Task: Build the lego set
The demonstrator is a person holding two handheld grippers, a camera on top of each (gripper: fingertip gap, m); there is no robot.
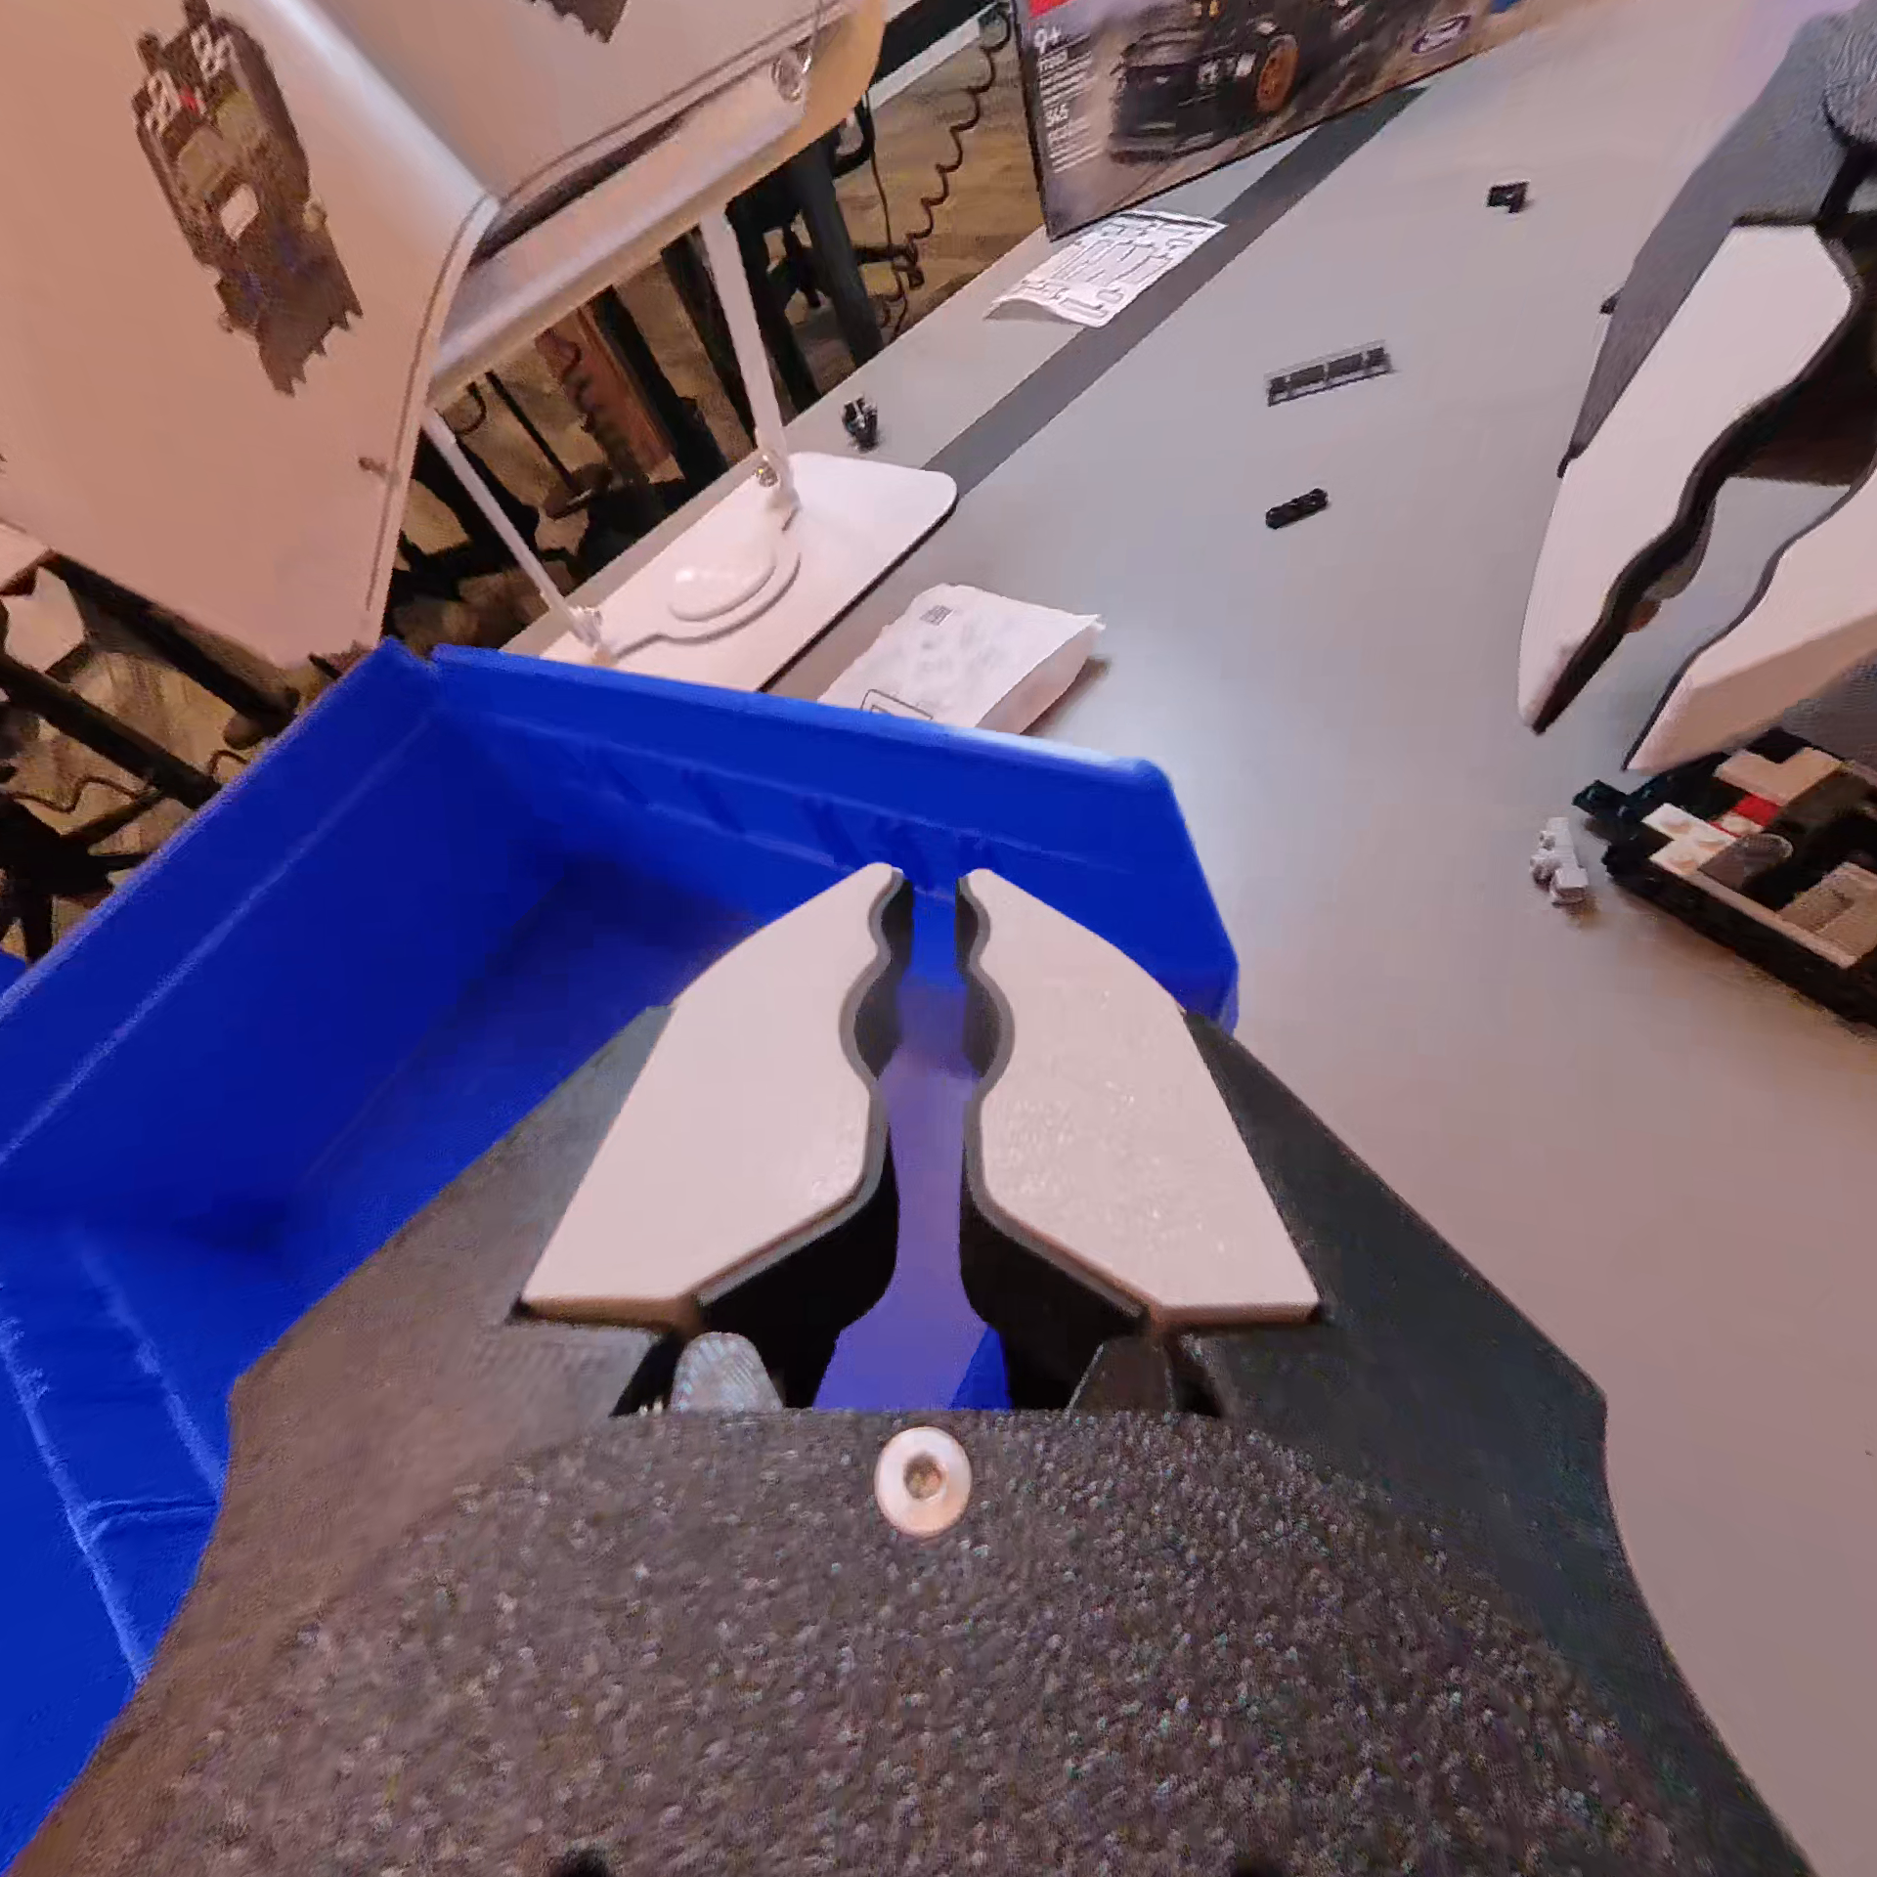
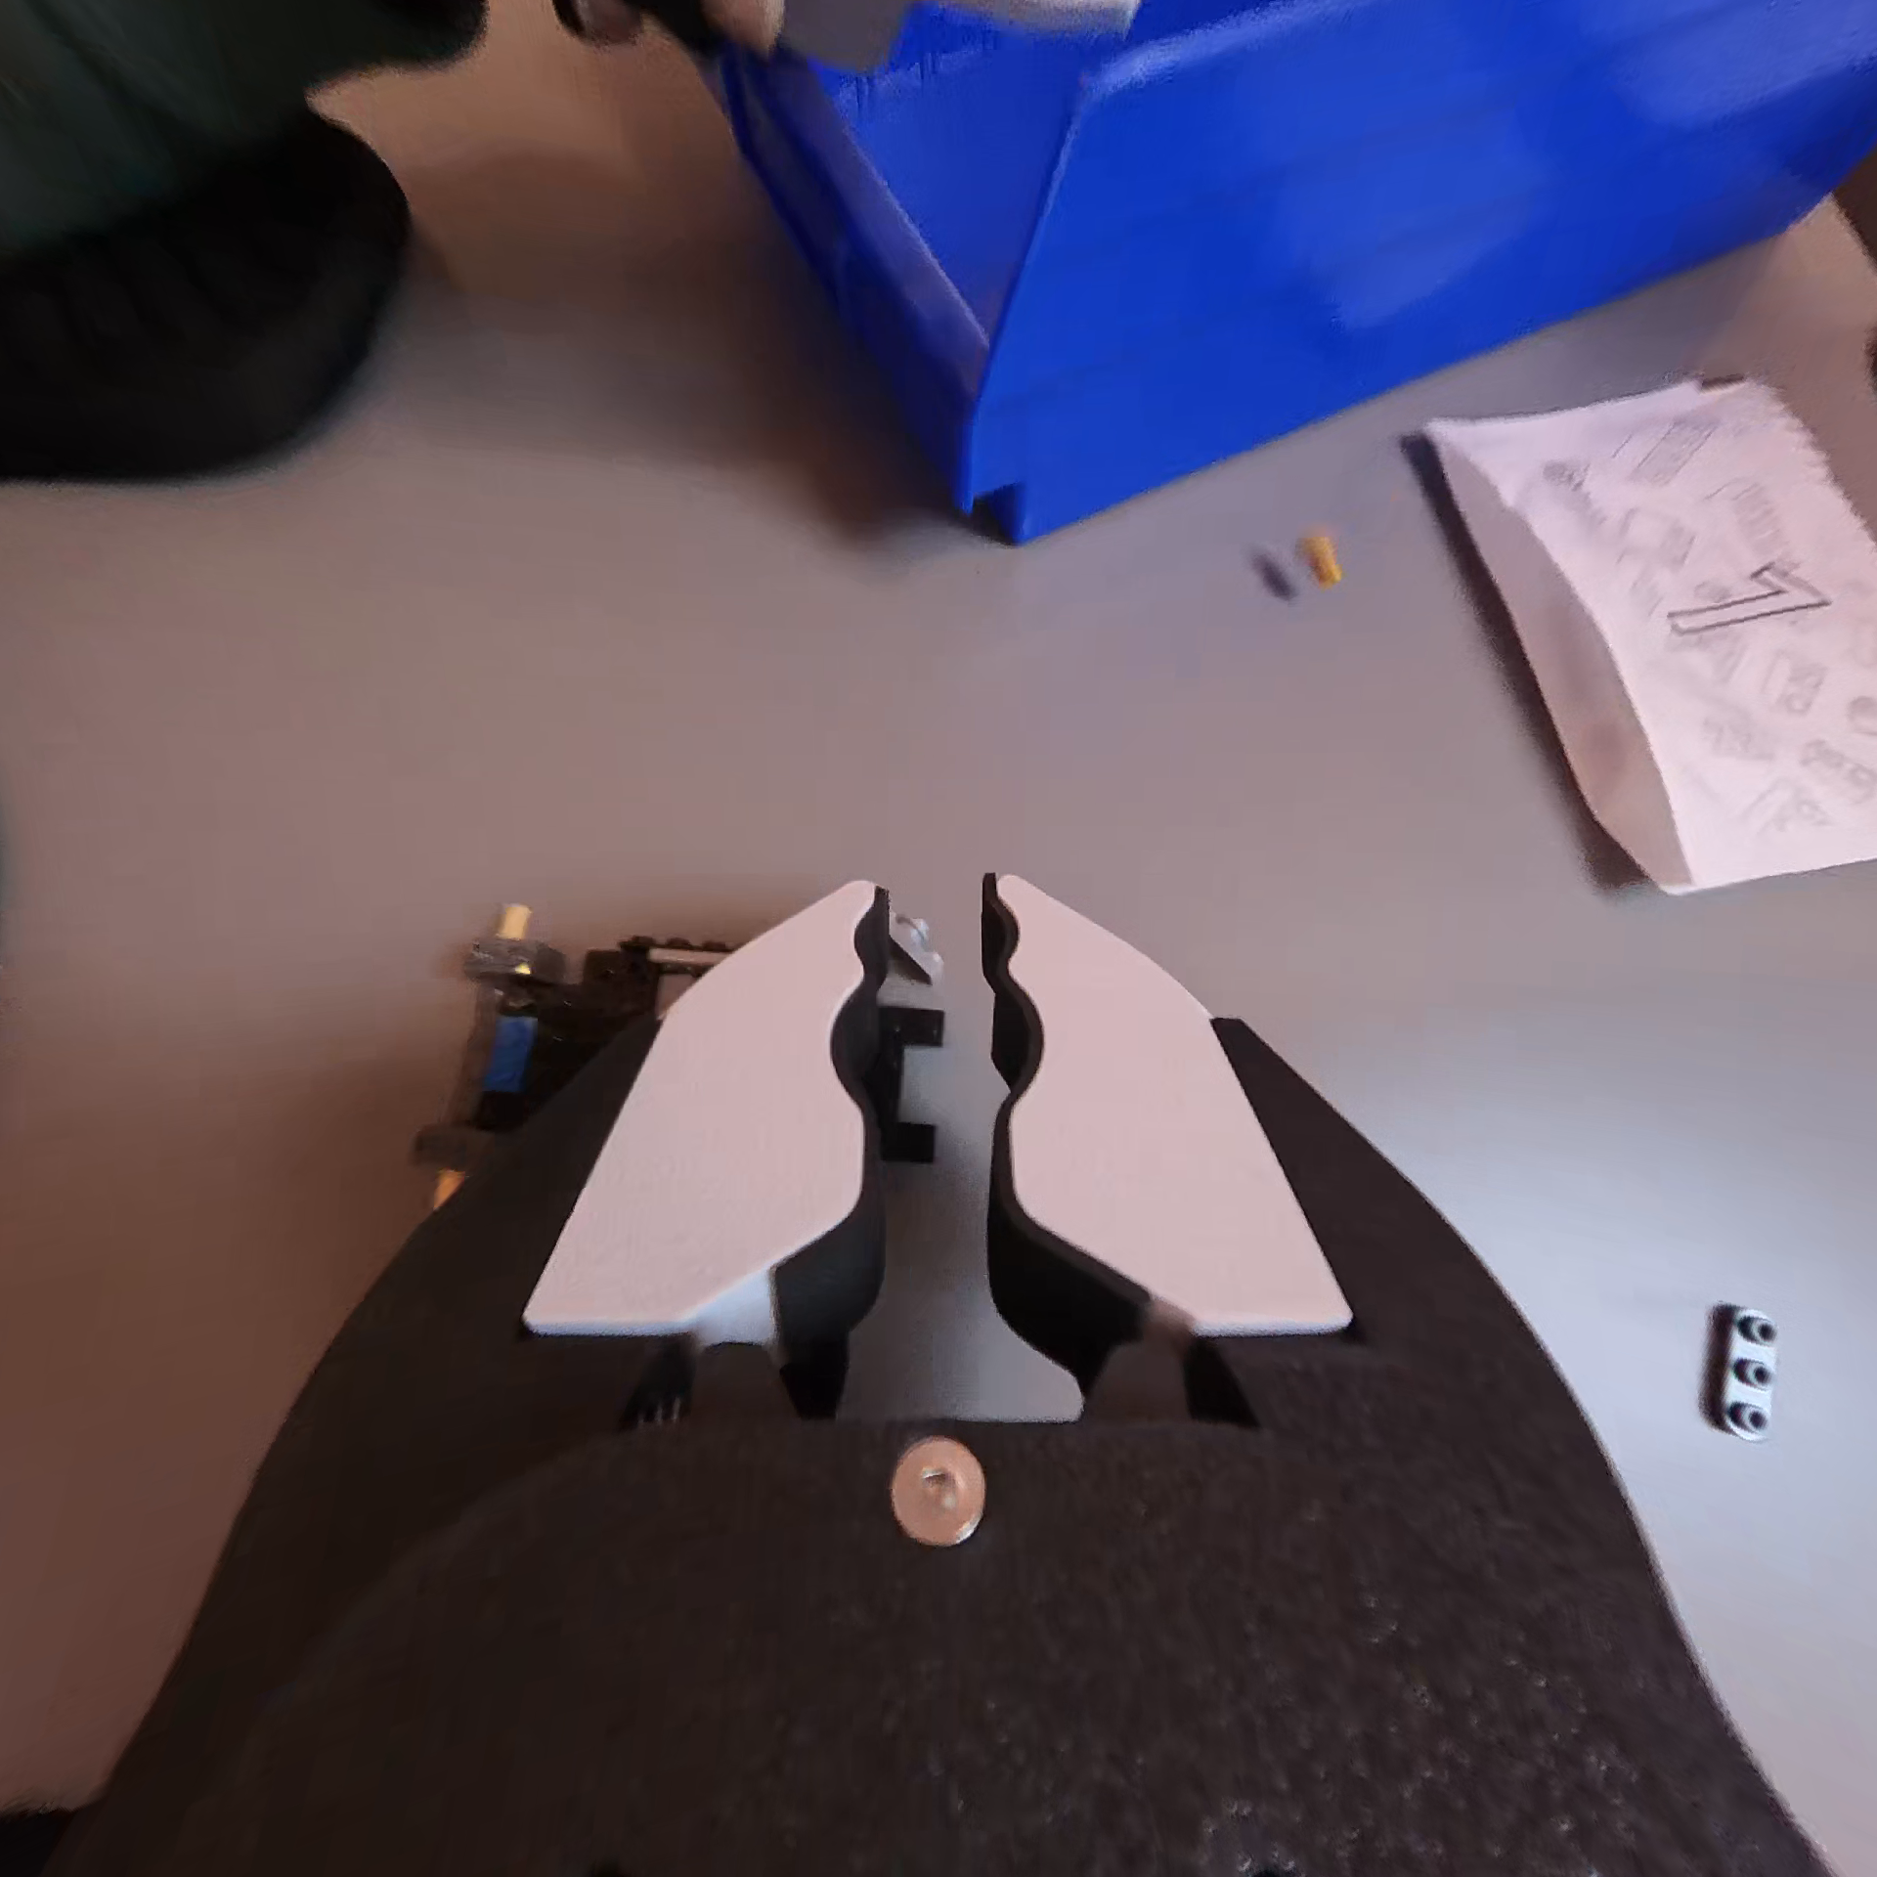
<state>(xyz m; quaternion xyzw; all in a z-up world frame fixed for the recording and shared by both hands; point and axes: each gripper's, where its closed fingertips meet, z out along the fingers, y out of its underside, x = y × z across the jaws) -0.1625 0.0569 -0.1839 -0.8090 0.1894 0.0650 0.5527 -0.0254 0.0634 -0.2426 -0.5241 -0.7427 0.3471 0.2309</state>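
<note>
Broadly, a grey table (image 1: 1320, 914) fills both views, with chair legs and a coiled cable on the floor beyond its far edge. A blue plastic bin (image 1: 406, 914) stands on it, and the left gripper (image 1: 929, 884) hangs over the bin's open inside, its fingers parted by a narrow gap with nothing between them. A dark printed box (image 1: 1219, 102) picturing a car stands at the far side, a white lamp base (image 1: 802, 569) near the bin, and printed paper sheets (image 2: 1676, 630) lie flat; their writing I leave unread. The right gripper (image 2: 929, 894) hovers released over a partly built brick model (image 2: 569, 1026), a small grey piece (image 2: 914, 950) showing between its tips. A grey three-stud plate (image 2: 1742, 1371) lies to its right, and a tiny yellow piece (image 2: 1320, 557) near the bin.
</note>
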